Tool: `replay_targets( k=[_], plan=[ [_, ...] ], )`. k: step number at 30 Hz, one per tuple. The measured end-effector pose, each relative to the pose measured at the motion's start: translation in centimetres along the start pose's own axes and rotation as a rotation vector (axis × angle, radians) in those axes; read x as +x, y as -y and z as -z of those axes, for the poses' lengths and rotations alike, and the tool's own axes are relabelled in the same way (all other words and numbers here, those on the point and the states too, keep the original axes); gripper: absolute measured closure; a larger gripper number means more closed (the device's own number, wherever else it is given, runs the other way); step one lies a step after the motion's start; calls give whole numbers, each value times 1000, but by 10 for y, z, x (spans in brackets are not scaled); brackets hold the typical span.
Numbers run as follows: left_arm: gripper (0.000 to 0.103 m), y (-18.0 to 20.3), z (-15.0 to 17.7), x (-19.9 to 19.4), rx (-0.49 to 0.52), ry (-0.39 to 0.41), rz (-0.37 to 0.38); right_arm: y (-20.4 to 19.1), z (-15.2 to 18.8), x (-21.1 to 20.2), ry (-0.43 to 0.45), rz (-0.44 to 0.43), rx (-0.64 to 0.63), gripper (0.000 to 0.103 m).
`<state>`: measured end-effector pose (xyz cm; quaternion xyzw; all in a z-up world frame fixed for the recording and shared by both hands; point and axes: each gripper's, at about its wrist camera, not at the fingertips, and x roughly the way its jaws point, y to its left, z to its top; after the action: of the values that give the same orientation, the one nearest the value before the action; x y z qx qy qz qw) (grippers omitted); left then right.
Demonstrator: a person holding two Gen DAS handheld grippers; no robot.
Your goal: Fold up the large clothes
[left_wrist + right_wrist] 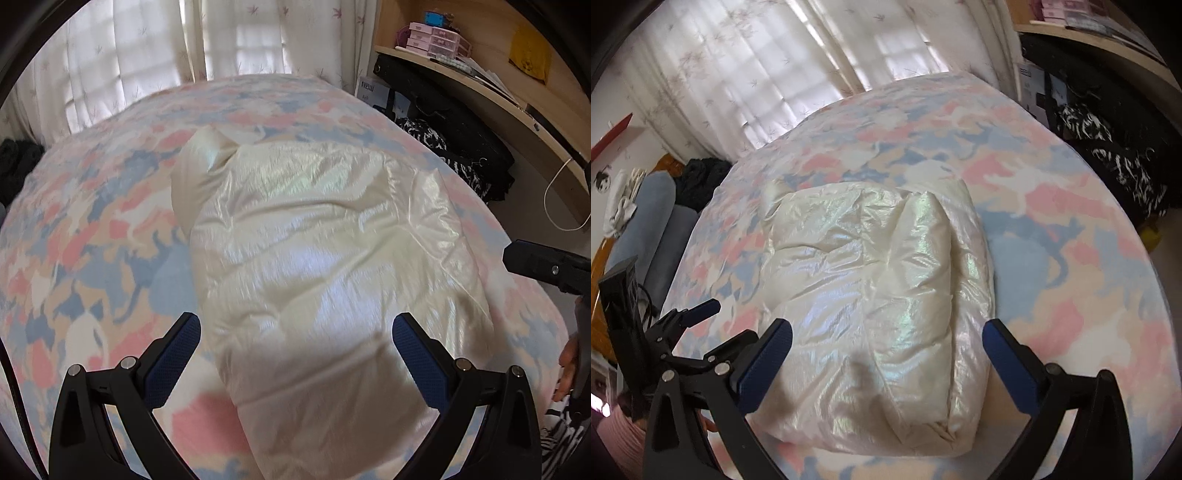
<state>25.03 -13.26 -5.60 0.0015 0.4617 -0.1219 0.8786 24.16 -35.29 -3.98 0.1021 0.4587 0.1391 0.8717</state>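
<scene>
A shiny cream puffer jacket lies folded into a thick bundle on a bed with a pink, blue and beige patterned cover. My left gripper hovers above the bundle's near end, its jaws wide apart and nothing between the blue pads. In the right wrist view the same jacket sits in the middle of the bed cover. My right gripper is open above it, clear of the fabric. The left gripper shows at the left edge there, and the right gripper's body at the right edge of the left view.
White curtains hang behind the bed. A wooden shelf with pink boxes stands to the right, with dark clothes piled beneath it. A grey bolster and black cloth lie left of the bed. A hand shows at right.
</scene>
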Motion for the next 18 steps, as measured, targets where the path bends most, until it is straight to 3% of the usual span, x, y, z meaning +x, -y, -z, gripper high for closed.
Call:
replay_targets(
  k=[9,18],
  plan=[
    [1,-9,10,18,-69,-74,31,-1,8,10,-42,-20,-39,0],
    [1,-28,16,47,-154,-117,78,19,8,35,-71,-21,16,0]
  ],
)
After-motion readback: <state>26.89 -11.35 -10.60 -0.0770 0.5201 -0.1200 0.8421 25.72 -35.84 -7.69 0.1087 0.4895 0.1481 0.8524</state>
